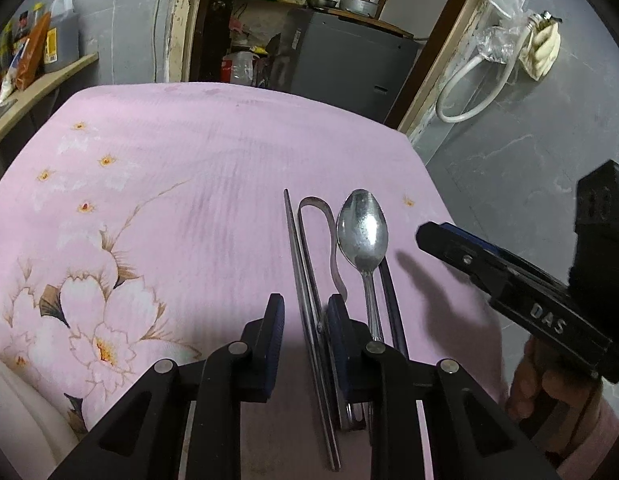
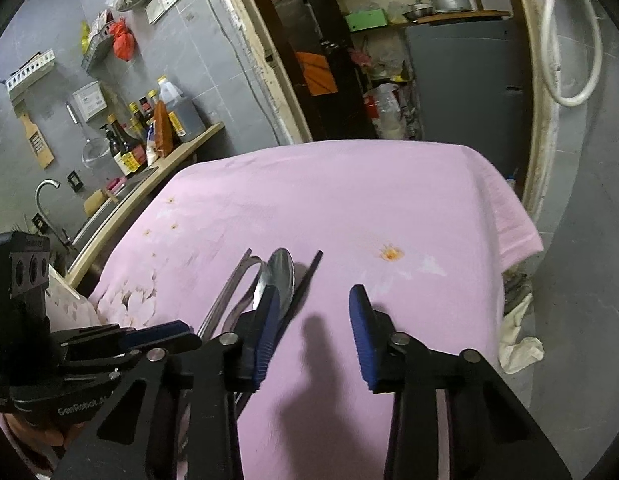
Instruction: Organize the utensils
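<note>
Several utensils lie side by side on the pink flowered cloth: a steel chopstick pair, bent metal tongs, a steel spoon and a black chopstick. My left gripper is open, low over the steel chopsticks, which pass between its fingers. My right gripper is open above bare cloth, just right of the spoon and black chopstick; it also shows at the right in the left wrist view.
The cloth-covered table ends at the right and far edges. A counter with bottles and a sink tap stands to the left. A doorway with shelves and a grey cabinet lies behind.
</note>
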Demonstrator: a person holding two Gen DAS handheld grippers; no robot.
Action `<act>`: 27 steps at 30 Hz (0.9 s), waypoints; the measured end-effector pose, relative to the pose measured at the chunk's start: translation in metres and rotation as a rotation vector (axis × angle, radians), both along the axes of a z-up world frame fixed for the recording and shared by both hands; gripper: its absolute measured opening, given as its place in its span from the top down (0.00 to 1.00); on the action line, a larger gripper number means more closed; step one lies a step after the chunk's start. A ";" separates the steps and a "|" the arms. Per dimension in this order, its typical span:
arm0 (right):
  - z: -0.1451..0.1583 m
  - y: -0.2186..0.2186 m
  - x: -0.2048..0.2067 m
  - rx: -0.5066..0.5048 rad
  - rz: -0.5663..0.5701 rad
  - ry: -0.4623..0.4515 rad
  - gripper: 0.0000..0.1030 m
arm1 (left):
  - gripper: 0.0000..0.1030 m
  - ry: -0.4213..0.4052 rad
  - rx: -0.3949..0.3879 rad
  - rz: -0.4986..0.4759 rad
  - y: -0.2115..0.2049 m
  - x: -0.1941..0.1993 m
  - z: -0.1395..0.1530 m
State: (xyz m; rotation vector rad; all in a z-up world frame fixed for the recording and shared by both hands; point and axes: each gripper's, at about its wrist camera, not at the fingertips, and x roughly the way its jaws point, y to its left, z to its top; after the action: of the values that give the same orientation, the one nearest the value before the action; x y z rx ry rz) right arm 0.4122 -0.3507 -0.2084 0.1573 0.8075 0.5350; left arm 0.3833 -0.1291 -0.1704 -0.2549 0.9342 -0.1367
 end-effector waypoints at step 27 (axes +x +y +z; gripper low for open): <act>-0.012 0.038 0.033 0.020 0.161 0.075 0.95 | 0.88 0.084 0.092 0.024 -0.005 0.048 0.003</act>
State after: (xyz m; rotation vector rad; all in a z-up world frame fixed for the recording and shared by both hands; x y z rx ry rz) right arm 0.4455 -0.3125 -0.2209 0.1316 0.8932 0.6925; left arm 0.4316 -0.1339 -0.1678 -0.1877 1.0175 -0.0611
